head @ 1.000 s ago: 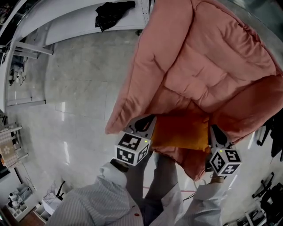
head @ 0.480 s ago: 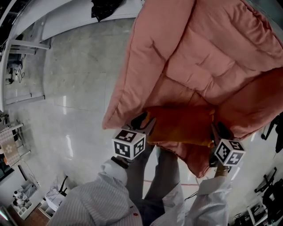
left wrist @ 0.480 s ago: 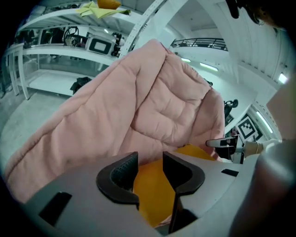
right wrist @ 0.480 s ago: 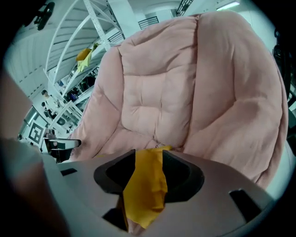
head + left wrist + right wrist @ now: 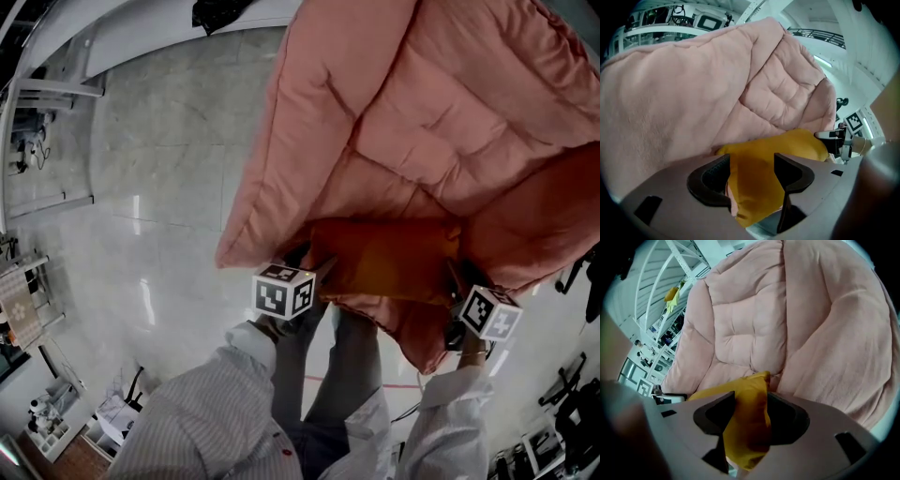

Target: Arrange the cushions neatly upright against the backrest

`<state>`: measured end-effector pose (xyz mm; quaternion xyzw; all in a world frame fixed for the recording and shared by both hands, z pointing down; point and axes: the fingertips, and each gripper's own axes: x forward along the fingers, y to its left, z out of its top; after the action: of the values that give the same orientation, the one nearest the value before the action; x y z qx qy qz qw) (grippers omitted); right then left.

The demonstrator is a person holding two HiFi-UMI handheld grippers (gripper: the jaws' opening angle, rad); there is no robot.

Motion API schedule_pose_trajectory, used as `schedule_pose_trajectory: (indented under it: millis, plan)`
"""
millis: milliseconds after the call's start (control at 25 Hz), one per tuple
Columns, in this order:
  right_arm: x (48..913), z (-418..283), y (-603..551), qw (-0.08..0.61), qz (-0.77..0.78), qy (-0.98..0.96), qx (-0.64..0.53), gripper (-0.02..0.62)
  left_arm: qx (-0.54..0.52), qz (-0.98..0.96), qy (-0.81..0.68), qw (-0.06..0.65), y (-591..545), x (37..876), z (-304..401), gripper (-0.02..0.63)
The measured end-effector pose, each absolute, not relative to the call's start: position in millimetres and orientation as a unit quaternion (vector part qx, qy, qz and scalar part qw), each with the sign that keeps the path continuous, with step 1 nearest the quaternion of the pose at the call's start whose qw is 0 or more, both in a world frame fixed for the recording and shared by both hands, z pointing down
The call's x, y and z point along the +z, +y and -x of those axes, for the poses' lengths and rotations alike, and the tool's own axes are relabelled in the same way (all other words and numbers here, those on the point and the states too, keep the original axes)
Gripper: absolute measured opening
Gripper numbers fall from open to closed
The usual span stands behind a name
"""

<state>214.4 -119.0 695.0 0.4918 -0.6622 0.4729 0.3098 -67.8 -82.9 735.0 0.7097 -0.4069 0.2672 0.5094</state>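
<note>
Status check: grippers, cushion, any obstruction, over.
Left gripper and right gripper just opening, each astride an end of the orange fabric cushion. Cushion resting low on pink quilted chair padding. No obstruction seen.

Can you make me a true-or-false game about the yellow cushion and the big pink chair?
1. The yellow cushion lies on the pink padded chair. True.
2. The cushion has a blue cover. False: it is orange-yellow all over.
3. Only one gripper is at the cushion. False: the left gripper and the right gripper are at opposite ends of it. Each has a corner of it between its jaws, which have just been opening and stand apart.
4. The floor beside the chair is pale and shiny. True.
</note>
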Motion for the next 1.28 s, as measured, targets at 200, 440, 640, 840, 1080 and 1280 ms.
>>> schedule_pose_trajectory:
  millis: [200, 440, 640, 840, 1080, 1280]
  plan:
    - [701.6, -208.7, -111.0, 0.319, -0.479, -0.66, 0.484, 0.175, 0.266, -0.681, -0.403, 0.551, -65.0, 754.6, 72.6, 0.328]
    - [705.1, -204.1, -106.6, 0.323, -0.483, -0.658, 0.479, 0.173, 0.267, -0.655, -0.381, 0.595, -54.5, 769.9, 65.2, 0.331]
    - [706.4, -201.2, -107.2, 0.324, -0.479, -0.661, 0.478, 0.162, 0.263, -0.655, -0.377, 0.6, -54.0, 772.7, 58.9, 0.273]
    - [705.5, -194.2, -104.3, 0.325, -0.467, -0.67, 0.477, 0.098, 0.256, -0.657, -0.381, 0.598, -56.0, 767.9, 57.6, 0.19]
    - [699.1, -188.3, -104.0, 0.312, -0.469, -0.678, 0.471, 0.071, 0.25, -0.661, -0.379, 0.597, -56.9, 763.2, 61.1, 0.147]
    - [683.4, -186.6, -105.4, 0.297, -0.482, -0.686, 0.458, 0.07, 0.251, -0.673, -0.382, 0.582, -62.5, 750.2, 63.1, 0.143]
